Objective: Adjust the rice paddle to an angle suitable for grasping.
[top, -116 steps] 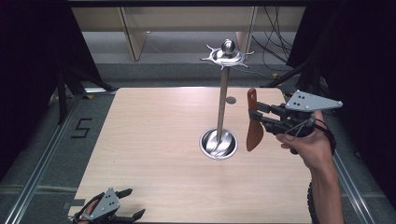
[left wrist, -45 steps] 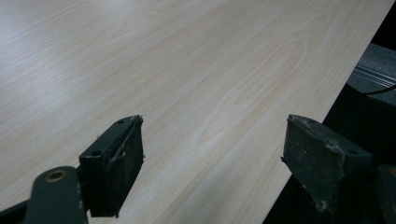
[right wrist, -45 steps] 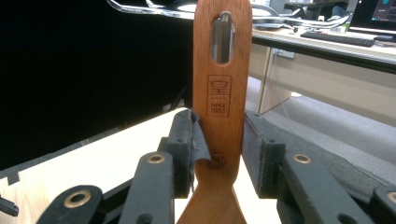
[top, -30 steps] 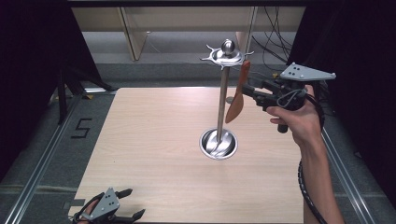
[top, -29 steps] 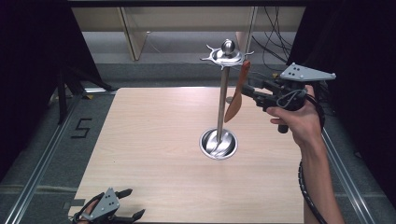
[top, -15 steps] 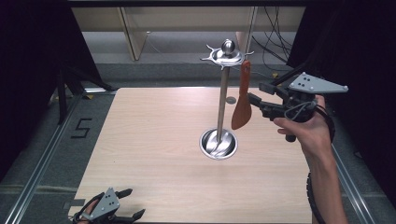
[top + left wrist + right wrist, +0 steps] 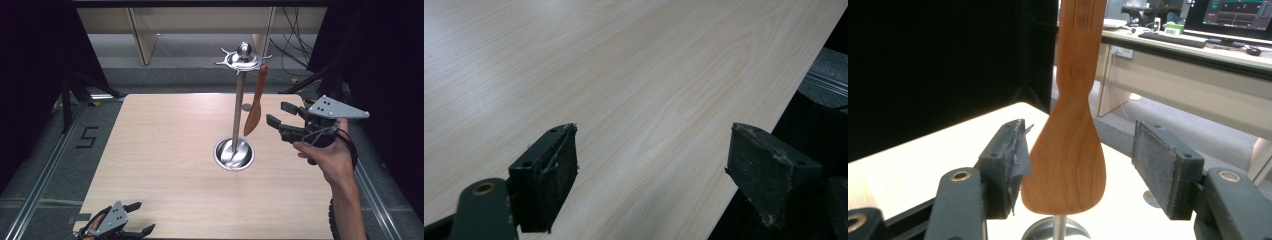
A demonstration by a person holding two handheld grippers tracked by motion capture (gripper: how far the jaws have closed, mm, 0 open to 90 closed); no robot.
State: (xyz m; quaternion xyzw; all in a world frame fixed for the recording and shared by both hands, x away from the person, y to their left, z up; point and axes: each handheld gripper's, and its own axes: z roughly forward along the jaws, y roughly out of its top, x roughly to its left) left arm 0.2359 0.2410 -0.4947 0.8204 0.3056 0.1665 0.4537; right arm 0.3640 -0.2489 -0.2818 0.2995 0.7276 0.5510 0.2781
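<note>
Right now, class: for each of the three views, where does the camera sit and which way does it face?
High view: above the table's near side, looking forward and down; both hands, right gripper.
Left gripper view: on the left gripper, facing bare tabletop.
Right gripper view: on the right gripper, facing the wooden spatula.
Shared: spatula, high and right views.

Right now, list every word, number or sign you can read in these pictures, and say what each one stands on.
"5": a dark numeral on the grey floor left of the light wooden table.
Faint marks on the handle of the brown wooden spatula, near the top of the right gripper view: too blurred to read.
Coloured text on the dark monitor screen on the background desk: too small to read.
</note>
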